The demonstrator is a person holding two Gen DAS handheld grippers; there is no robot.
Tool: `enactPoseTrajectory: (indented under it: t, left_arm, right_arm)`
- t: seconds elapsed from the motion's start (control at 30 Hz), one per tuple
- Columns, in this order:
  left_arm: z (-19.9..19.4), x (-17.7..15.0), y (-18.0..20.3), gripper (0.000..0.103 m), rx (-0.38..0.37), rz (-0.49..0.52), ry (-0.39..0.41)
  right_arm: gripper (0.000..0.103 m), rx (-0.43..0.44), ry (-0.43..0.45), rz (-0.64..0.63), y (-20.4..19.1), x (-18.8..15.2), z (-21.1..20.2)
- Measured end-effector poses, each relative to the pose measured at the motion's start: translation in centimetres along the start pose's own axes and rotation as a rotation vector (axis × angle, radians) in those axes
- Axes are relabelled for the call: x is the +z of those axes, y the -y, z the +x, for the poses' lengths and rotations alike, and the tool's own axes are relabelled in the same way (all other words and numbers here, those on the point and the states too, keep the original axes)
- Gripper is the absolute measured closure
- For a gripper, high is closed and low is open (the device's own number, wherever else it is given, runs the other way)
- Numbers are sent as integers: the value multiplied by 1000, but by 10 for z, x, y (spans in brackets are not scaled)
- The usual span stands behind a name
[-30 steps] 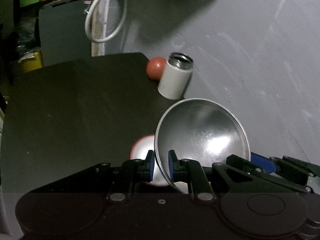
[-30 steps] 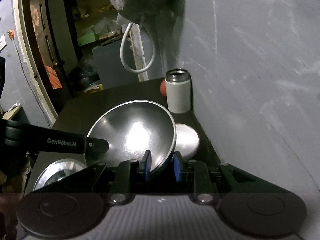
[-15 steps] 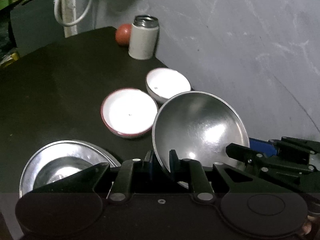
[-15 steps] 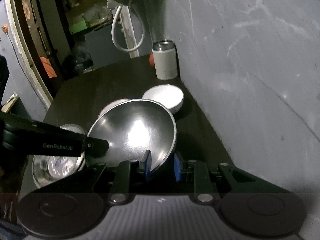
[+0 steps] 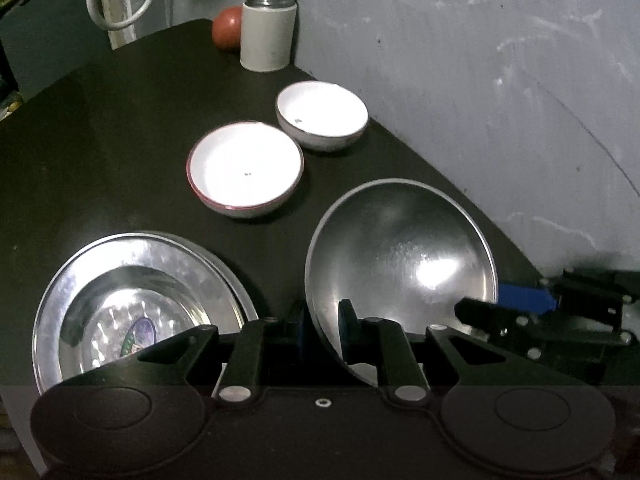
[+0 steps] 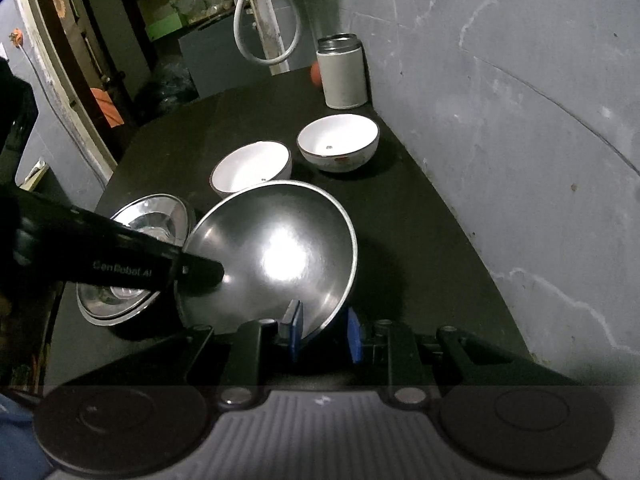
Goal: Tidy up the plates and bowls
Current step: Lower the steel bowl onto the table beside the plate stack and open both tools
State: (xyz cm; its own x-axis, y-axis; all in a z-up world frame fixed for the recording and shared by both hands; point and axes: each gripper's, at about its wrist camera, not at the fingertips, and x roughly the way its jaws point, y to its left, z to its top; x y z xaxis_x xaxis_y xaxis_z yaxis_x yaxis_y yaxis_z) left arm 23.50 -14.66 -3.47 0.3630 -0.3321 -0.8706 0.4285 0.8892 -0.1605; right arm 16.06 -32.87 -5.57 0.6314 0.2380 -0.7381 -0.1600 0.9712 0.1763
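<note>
A large steel bowl (image 5: 400, 256) (image 6: 276, 248) hangs tilted above the dark table (image 5: 100, 140), held from both sides. My left gripper (image 5: 322, 326) is shut on its left rim. My right gripper (image 6: 323, 334) is shut on the opposite rim, one blue pad inside and one outside. Stacked steel plates (image 5: 132, 304) (image 6: 152, 216) lie on the table to the left of the bowl. Beyond it sit a red-rimmed white bowl (image 5: 244, 172) (image 6: 250, 170) and a second white bowl (image 5: 322, 114) (image 6: 338, 140) nearer the wall.
A white canister with a steel top (image 5: 268, 32) (image 6: 344, 74) stands at the table's far corner, with a red ball (image 5: 226, 32) beside it. A grey wall (image 6: 520, 140) runs along the table's right edge. A white hose (image 6: 264, 40) hangs behind the table.
Both grippers have drawn back and up with the steel bowl still held between them. The two white bowls and the steel plates have come into view.
</note>
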Motion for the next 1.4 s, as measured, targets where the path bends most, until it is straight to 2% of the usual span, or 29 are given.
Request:
enactPoseTrajectory:
  t: [0.17,0.4,0.77,0.93,1.07,1.13,1.17,1.33,1.4]
  left_arm:
    - [6,-2,0,86,2,8,-35]
    - [9,-1,-2,86,-1,-2,-43]
    - [6,-2,-4,84,5,-13,-24]
    - [4,-1,-8,79,15,-28,-14]
    - [-1,0,-10,68,22,-31,6]
    - [-5,1,-9,53,30,-24,23]
    - [-6,1,-8,41,43,-17,33]
    - [-15,5,-9,25,62,-10,78]
    - [-18,6,-11,11,86,-18,93]
  right_arm:
    - [76,1,-17,-9,1,-3,1]
    - [76,7,-18,-18,1,-2,3]
    - [76,1,-13,-11,0,-3,1]
    - [74,-5,-4,-5,0,-4,0]
    - [67,-15,9,-1,0,-3,-2]
    - [56,-19,15,5,1,-4,-2]
    - [53,-19,17,10,2,-3,-3]
    - [30,-17,29,24,3,-2,-3]
    - [19,-21,38,34,2,-3,-2]
